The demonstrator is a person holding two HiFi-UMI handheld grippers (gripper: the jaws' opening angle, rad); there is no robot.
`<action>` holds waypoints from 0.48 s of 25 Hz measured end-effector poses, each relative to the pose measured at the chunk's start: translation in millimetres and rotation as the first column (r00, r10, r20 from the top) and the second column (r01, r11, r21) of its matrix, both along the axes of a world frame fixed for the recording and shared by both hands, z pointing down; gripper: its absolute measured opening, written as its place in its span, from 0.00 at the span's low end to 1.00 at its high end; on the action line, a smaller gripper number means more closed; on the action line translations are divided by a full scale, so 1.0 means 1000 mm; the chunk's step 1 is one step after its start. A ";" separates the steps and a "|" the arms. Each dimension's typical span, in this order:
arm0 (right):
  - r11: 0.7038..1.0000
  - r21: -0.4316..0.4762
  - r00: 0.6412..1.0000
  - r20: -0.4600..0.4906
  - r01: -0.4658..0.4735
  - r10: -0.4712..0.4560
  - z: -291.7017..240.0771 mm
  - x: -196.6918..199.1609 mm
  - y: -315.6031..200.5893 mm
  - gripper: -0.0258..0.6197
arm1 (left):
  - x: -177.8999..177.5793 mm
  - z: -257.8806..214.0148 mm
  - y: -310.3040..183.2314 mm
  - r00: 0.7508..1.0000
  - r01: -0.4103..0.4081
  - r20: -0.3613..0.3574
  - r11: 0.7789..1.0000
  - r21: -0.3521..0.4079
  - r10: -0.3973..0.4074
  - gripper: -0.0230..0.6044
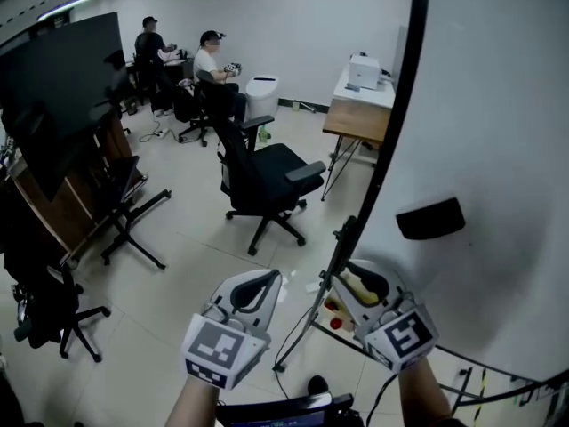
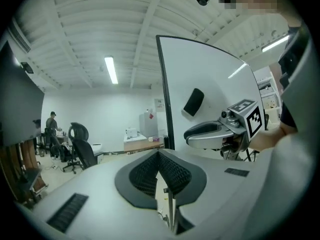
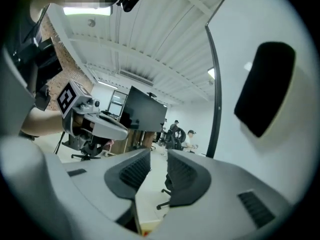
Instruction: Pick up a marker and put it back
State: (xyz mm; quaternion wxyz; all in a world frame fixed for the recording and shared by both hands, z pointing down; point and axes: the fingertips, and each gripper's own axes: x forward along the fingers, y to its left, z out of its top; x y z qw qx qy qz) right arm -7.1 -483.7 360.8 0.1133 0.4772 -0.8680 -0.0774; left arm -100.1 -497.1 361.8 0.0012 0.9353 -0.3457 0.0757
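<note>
marker not made out by the whiteboard

a red item at its foot was too small to name. above it the right gripper stood jaws apart, empty; the left gripper beside, jaws together, empty.

From our head we looked steeply down at the floor, with the left gripper and the right gripper close below us and the whiteboard on our right. Each gripper camera sat just behind its own jaws and looked out level, near the whiteboard. Both saw the black eraser and the other gripper.
</note>
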 end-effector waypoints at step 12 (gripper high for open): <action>0.987 0.110 0.993 0.028 0.114 -0.118 -0.055 -0.055 0.067 0.17 | -0.056 -0.051 0.067 0.998 0.064 0.000 0.991 0.118 -0.065 0.03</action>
